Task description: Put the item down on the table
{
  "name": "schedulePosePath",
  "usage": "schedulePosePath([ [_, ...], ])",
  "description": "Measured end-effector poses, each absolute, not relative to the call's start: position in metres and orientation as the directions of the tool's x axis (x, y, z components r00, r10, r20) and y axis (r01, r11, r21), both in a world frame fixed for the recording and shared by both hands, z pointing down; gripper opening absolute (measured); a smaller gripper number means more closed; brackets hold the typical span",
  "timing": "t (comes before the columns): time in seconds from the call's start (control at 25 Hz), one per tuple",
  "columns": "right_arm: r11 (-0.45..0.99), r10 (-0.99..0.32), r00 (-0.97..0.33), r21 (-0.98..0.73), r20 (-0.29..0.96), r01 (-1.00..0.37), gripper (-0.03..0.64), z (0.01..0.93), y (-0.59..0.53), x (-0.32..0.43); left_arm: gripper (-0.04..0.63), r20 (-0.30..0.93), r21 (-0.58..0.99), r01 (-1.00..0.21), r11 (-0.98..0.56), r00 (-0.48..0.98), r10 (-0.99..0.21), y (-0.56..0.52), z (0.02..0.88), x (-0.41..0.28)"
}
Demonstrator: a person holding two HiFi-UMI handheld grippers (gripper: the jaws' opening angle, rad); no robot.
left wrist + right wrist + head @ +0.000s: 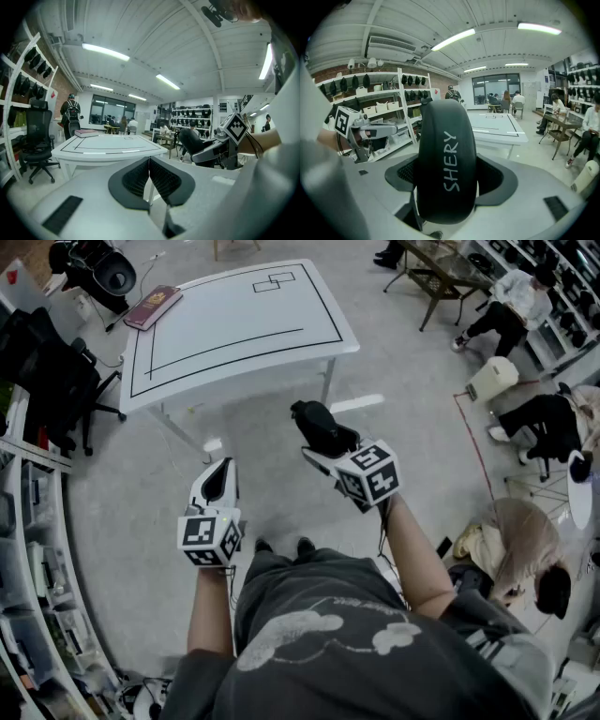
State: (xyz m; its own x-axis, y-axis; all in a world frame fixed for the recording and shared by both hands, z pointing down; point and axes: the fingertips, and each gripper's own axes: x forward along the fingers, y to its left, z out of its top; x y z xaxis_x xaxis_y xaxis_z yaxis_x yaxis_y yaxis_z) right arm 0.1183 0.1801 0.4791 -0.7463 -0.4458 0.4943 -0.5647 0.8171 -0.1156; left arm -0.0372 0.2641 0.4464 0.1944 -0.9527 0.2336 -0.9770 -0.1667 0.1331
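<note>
A black oval case [445, 159] with "SHERY" printed on it stands upright between the pads of my right gripper [446, 187], which is shut on it. In the head view the case [317, 423] and right gripper [323, 442] hang over the floor, short of the white table [234, 324]. My left gripper [217, 482] hovers to the left, also above the floor. Its jaws are shut with nothing between them [149, 180]. The left gripper view shows the table [108, 149] ahead and the case [190, 139] at the right.
A dark red book [153, 306] lies on the table's far left corner. A black office chair [56, 381] and shelves [23, 549] stand at the left. Several people [511, 301] sit at the right beside a low table [441, 268].
</note>
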Motion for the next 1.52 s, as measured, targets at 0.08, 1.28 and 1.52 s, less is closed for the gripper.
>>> schedulePosePath([
  [0.08, 0.817, -0.44, -0.745, -0.121, 0.502, -0.564, 0.337, 0.482, 0.186, 0.123, 0.003, 0.233, 0.132, -0.976, -0.172, 0.199, -0.952, 0.269, 0.446, -0.033],
  [1.28, 0.809, -0.407, -0.747, -0.172, 0.526, -0.562, 0.341, 0.501, 0.112, 0.113, 0.003, 0.249, 0.144, -0.983, -0.118, 0.151, -0.957, 0.208, 0.454, -0.064],
  [1.52, 0.783, -0.433, -0.716, -0.165, 0.548, -0.6, 0.341, 0.511, 0.055, 0.098, 0.003, 0.248, 0.162, -0.975, -0.153, 0.19, -0.95, 0.141, 0.464, -0.085],
])
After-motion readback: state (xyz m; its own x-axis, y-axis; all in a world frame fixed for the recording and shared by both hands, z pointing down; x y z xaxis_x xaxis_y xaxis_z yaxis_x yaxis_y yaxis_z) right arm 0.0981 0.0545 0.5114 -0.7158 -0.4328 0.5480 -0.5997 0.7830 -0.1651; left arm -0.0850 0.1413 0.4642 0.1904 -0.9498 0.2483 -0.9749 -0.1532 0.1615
